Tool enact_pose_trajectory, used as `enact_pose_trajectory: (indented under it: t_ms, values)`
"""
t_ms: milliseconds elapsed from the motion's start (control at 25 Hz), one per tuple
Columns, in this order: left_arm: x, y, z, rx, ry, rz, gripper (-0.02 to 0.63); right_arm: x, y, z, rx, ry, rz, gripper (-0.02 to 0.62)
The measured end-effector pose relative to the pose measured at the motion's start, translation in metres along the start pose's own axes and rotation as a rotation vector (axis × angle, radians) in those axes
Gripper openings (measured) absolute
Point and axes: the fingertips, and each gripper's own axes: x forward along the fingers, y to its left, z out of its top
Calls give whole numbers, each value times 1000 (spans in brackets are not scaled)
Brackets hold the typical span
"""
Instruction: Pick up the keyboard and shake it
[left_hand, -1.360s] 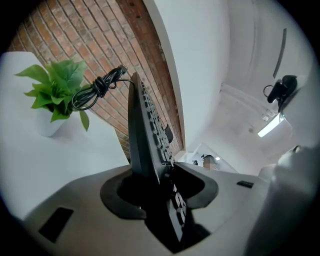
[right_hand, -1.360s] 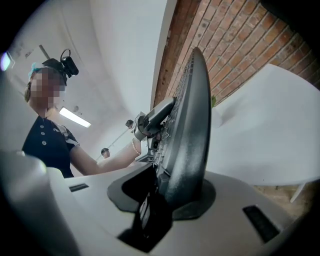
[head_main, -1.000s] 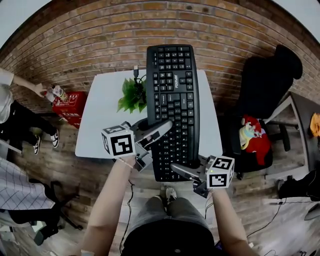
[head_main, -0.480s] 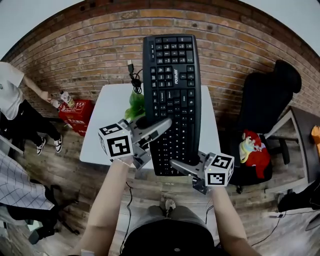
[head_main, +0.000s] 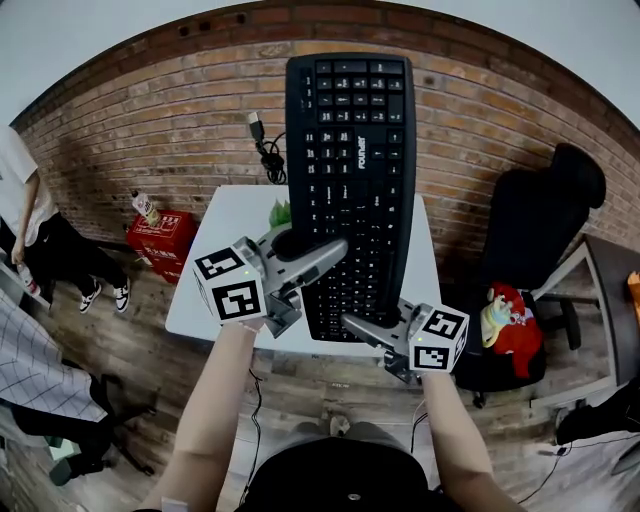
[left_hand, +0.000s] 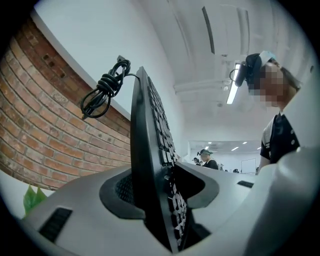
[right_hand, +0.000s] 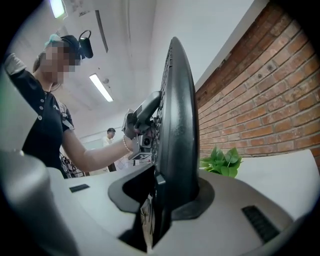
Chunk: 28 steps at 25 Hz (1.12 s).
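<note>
The black keyboard (head_main: 345, 190) is held up off the white table (head_main: 210, 280), its keys facing me and its long axis pointing away. My left gripper (head_main: 310, 265) is shut on its left long edge near my end. My right gripper (head_main: 372, 335) is shut on its near right corner. In the left gripper view the keyboard (left_hand: 150, 165) stands edge-on, clamped between the jaws of the left gripper (left_hand: 160, 185). The right gripper view shows the keyboard (right_hand: 175, 115) edge-on too, pinched by the right gripper (right_hand: 160, 195). Its bundled cable (head_main: 265, 150) dangles off the far left corner.
A small green plant (head_main: 280, 212) sits on the table under the keyboard. A black office chair (head_main: 520, 240) holding a red toy (head_main: 505, 310) stands at the right. A red box (head_main: 160, 240) and a person (head_main: 30, 230) are on the left, in front of the brick wall (head_main: 150, 110).
Both grippers have risen with the keyboard, which now looms larger and higher over the table and hides more of the plant. The grips look unchanged.
</note>
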Motion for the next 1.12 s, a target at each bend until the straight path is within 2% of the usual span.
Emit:
enact_pose_trajectory:
  t_ms: [160, 320, 600, 1120]
  values:
    - [-2, -4, 4, 39, -5, -16, 189, 2, -5, 2, -37, 1, -8, 114]
    - [-2, -6, 2, 44, -7, -17, 189, 1, -6, 0, -52, 6, -9, 110]
    - [-4, -5, -1, 60, -11, 8, 189, 3, -4, -4, -13, -3, 15, 114]
    - [-3, -6, 5, 113, -1, 17, 190, 8, -13, 0, -16, 1, 4, 123]
